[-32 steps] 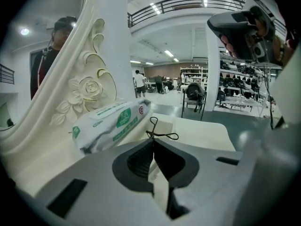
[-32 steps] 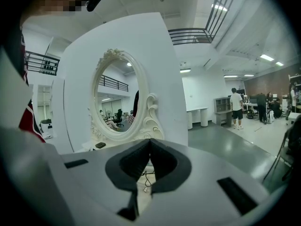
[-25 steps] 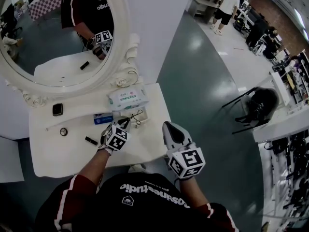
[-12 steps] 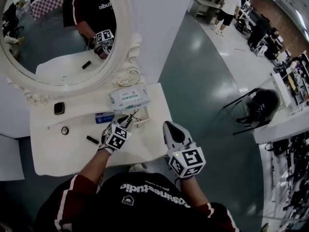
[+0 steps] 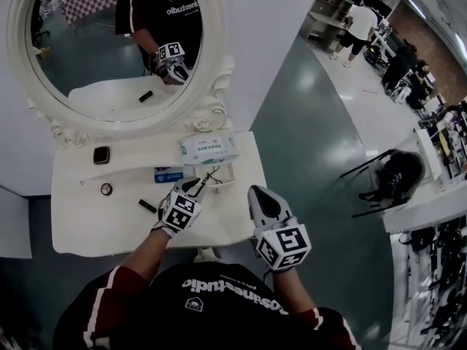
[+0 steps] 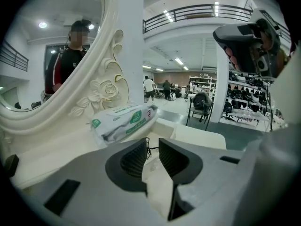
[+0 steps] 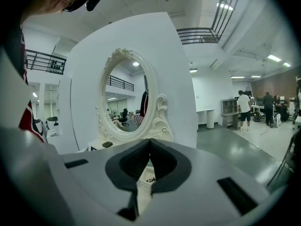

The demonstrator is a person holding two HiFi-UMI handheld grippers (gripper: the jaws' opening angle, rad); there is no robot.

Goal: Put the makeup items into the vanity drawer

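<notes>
White vanity worktop (image 5: 87, 224) under an oval mirror (image 5: 109, 42), with the makeup spread across it. A compact (image 5: 101, 155), a round pot (image 5: 106, 189) and a lipstick (image 5: 148, 205) lie to my left. A wipes packet (image 5: 208, 150) sits at the back.

My left hand-held gripper (image 5: 195, 187) has its jaws a little apart, and a black wire tool (image 5: 211, 176) sits right at their tips. The pads are not pressing on it. Just beyond it is a white-rimmed compartment (image 5: 228, 168) that I take to be the drawer, though I cannot be sure. My right hand-held gripper (image 5: 255, 192) hangs off the front edge with its jaws together and nothing in them.

The wire tool is my main worry. It is thin and springy, and the gap between my jaws is narrow. If I close off-centre, I judge it could flick sideways, hook on the compartment rim, or skid toward the worktop's right edge and drop to the floor. If I catch only one loop, it may swing and slip out as I lift.

The wipes packet lies close behind, so pushing too far forward could shove it into the mirror base. The lipstick looks likely to roll if my sleeve brushes it while I reach across.
</notes>
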